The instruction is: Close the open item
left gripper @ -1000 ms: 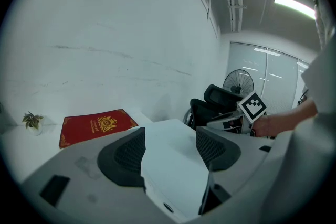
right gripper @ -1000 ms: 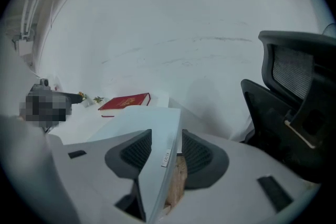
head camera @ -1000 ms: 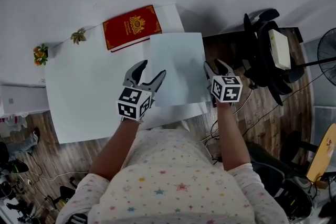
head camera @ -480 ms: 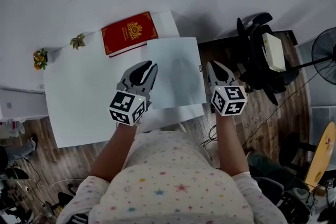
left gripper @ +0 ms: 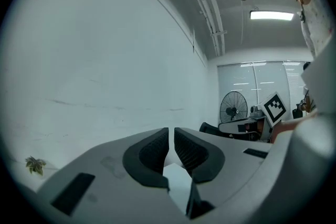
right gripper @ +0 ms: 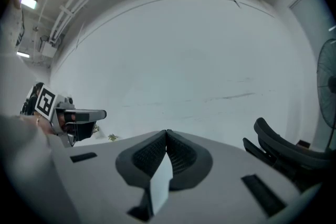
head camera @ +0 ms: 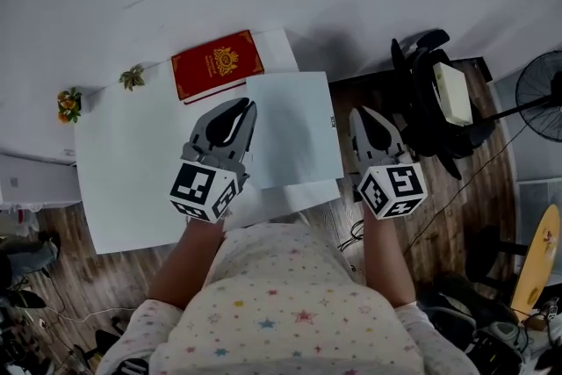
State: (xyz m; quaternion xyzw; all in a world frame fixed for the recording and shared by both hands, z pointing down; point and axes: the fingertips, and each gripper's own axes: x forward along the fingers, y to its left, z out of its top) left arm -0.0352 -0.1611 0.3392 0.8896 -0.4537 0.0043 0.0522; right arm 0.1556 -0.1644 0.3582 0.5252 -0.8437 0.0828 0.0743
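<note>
Mid-task, by the look of it. Pinched along its near edge by both grippers: a pale sheet (head camera: 290,126), most likely the cover or leaf of the open item, spread over the right part of the white desk (head camera: 132,180).

Left gripper (head camera: 244,108) at the sheet's near-left corner, jaws just drawn in to a narrow slit, thin white edge of the sheet caught between the pads. Right gripper (head camera: 360,117) at the near-right corner, jaws pressed together on the same thin edge, seen on end in the right gripper view. Both aimed roughly level toward the far wall, raised above the desk.

Done, as judged: a hold taken on both corners, near edge of the sheet lifted. Left to do: swing the sheet over, lay it flat, release. Hinge or spine line not discernible; nothing visible of whatever lies beneath the sheet.

At the far side, by the sheet's far-left corner: a red book (head camera: 217,64) with a gold crest, already closed. Touching the sheet or only beside it, hard to say. Not the thing in hand.

No box, tray or other container to be seen on the desk, so no contents to report. Only a small leaf sprig (head camera: 133,77) and a cluster of flowers (head camera: 68,99) at the far left.
</note>
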